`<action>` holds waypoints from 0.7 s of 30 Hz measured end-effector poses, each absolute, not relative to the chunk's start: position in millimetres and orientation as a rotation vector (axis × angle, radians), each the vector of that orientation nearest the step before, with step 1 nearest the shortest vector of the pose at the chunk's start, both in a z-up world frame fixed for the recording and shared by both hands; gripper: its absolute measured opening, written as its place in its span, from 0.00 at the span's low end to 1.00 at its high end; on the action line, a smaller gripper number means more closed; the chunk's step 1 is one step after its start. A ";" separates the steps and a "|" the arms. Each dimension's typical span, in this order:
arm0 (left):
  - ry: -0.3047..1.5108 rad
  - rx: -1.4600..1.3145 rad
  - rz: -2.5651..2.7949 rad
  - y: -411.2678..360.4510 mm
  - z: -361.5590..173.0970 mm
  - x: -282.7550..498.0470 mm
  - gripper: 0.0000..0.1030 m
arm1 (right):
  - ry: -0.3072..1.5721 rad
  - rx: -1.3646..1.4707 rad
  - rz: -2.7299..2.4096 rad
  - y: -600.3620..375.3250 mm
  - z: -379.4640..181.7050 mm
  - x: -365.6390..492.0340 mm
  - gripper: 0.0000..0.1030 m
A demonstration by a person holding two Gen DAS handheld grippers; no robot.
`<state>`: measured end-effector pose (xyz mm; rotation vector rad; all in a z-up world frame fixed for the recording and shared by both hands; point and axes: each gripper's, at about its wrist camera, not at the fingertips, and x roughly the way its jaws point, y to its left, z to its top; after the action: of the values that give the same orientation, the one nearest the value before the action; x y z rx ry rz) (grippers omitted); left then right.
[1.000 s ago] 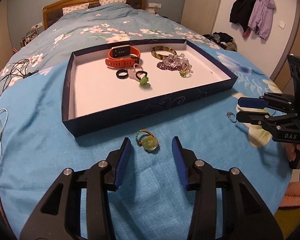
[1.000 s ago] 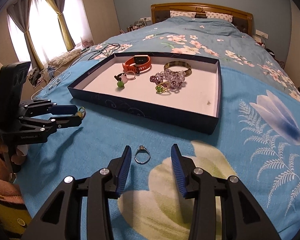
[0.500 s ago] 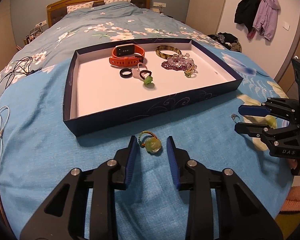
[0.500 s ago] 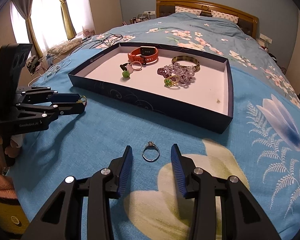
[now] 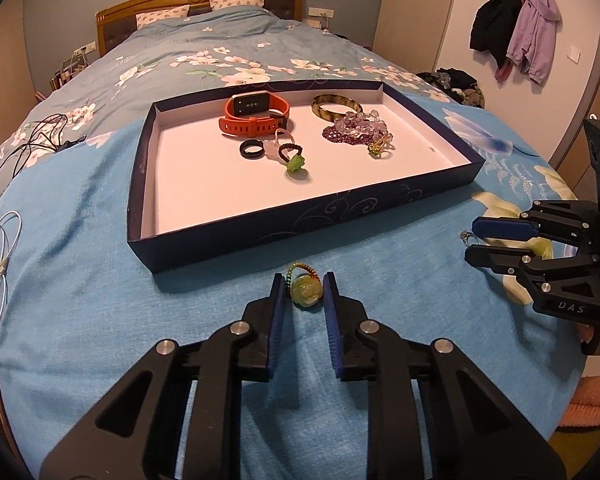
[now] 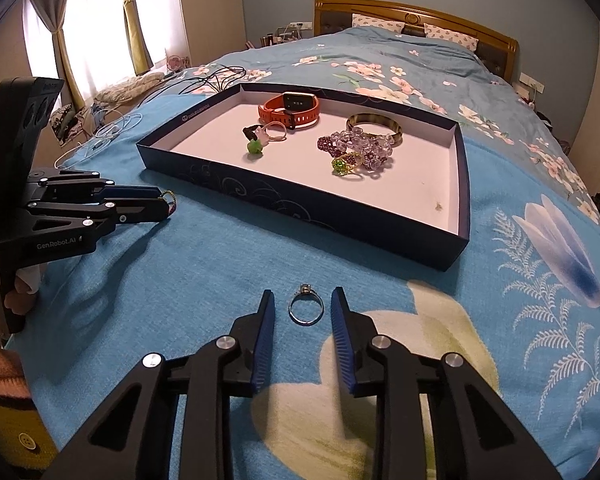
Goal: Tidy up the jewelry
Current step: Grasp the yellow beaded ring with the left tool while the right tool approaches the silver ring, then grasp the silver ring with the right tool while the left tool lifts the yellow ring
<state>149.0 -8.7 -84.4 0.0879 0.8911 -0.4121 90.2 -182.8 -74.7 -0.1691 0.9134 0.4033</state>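
My left gripper (image 5: pixel 303 293) reads "GenRobot.AI" on its side, my right gripper (image 6: pixel 302 310) "DAS". The left fingers sit close on either side of the green charm (image 5: pixel 306 291) on the bedspread (image 5: pixel 80 280), jaws narrowed; I cannot tell if they touch it. The right jaws stand apart around the silver ring (image 6: pixel 306 309), not touching. In the tray (image 5: pixel 340 216) I count one orange watch (image 5: pixel 256 116), one bangle (image 5: pixel 336 105), one black ring (image 5: pixel 252 149).
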 end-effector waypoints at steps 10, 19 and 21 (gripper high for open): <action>0.880 0.076 -0.421 -9.4 -83.3 145.3 0.18 | 0.913 -0.166 0.409 -182.6 -74.3 90.5 0.15; 0.865 0.052 -0.438 -6.4 -79.0 141.0 0.18 | 0.887 -0.120 0.414 -187.6 -68.3 90.3 0.15; 0.859 0.047 -0.443 -6.1 -76.8 139.8 0.18 | 0.878 -0.110 0.418 -187.9 -65.8 90.0 0.15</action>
<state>139.8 -6.1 -76.8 0.0469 0.8594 -0.4426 90.0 -187.9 -65.8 -0.1097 0.8777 0.4179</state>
